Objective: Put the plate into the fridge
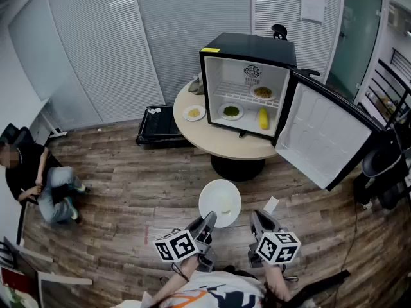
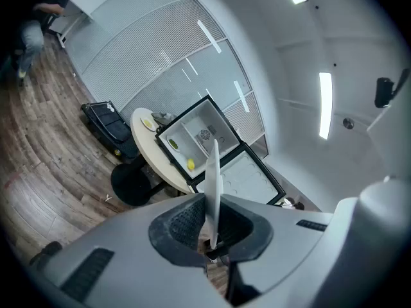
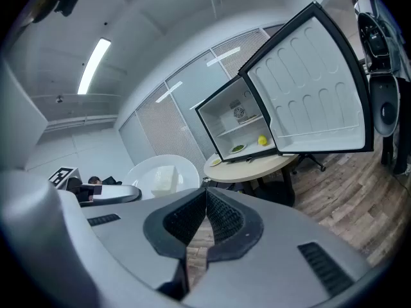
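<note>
The left gripper (image 1: 208, 222) pinches the rim of the plate (image 1: 220, 201), held above the floor (image 1: 128, 191), well short of the open fridge (image 1: 248, 50) on the table (image 1: 221, 143). The right gripper (image 1: 256, 219) hangs just beside it, jaws pressed together, empty.

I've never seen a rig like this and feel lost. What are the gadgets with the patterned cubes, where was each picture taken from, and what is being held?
There is no robot: a person holds a two-jaw gripper in each hand. One picture comes from a camera on the person's head, the other two from cameras on the grippers. The left gripper is clamped on the rim of a white plate. The right gripper is shut and empty. Ahead, a small fridge, door open, stands on a round table beside a small dish.
</note>
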`<state>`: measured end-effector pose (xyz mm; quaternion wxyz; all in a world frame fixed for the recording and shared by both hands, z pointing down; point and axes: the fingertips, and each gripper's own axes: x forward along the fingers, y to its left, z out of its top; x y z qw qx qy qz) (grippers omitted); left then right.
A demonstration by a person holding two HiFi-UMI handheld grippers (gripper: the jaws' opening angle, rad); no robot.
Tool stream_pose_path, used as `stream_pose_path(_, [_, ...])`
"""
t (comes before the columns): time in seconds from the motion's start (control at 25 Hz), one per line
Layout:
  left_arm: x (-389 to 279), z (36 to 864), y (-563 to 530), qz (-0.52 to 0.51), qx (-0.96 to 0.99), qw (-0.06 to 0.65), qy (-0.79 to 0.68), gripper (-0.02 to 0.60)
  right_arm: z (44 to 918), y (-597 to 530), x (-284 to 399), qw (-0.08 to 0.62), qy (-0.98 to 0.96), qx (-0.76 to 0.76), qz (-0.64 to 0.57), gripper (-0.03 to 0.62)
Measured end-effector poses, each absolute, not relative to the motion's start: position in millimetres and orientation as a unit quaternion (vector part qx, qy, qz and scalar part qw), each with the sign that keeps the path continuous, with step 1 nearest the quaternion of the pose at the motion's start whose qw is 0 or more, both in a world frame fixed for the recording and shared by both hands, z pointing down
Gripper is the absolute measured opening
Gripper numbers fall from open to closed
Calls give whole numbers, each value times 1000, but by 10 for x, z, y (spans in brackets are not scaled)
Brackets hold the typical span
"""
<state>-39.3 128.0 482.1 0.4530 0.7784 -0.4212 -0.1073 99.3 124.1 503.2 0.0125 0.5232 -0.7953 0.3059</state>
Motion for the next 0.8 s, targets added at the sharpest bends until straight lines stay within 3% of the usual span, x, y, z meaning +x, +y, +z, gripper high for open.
stream_pose_path(0.8, [-351,4884,1312,-117,766,469,-424,35,5150,1298,1209,-7,-777,535,333,18])
